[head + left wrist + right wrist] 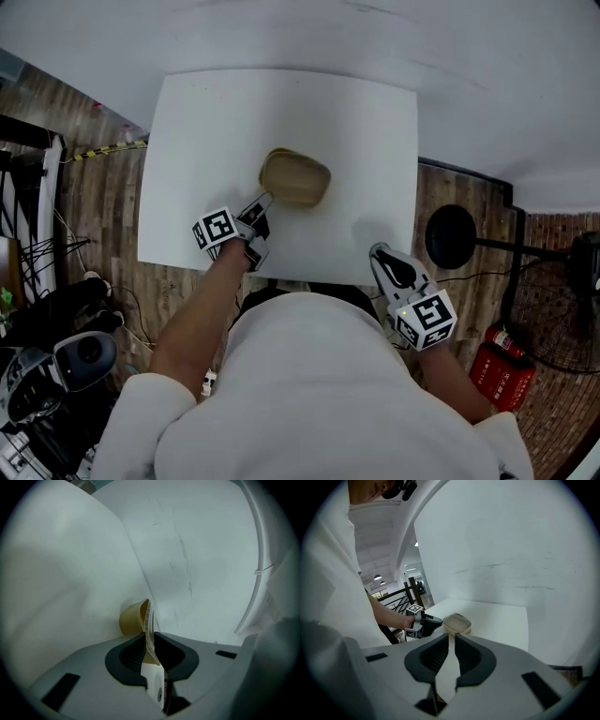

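Your left claw [150,641] is clamped on the bowl's [295,176] near-left rim. The bowl sits mid-desk [356,122], ahead and right of that claw, with its long axis roughly left-right. Your right claw [449,644] is clenched empty at the near-right edge, well apart.

Jaws tight on tan bowl [132,618]

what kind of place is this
Probably an indoor workroom or lab: a plain white table against a white wall, cables and equipment heaped on the wood-look floor, and a red fire extinguisher near the table.
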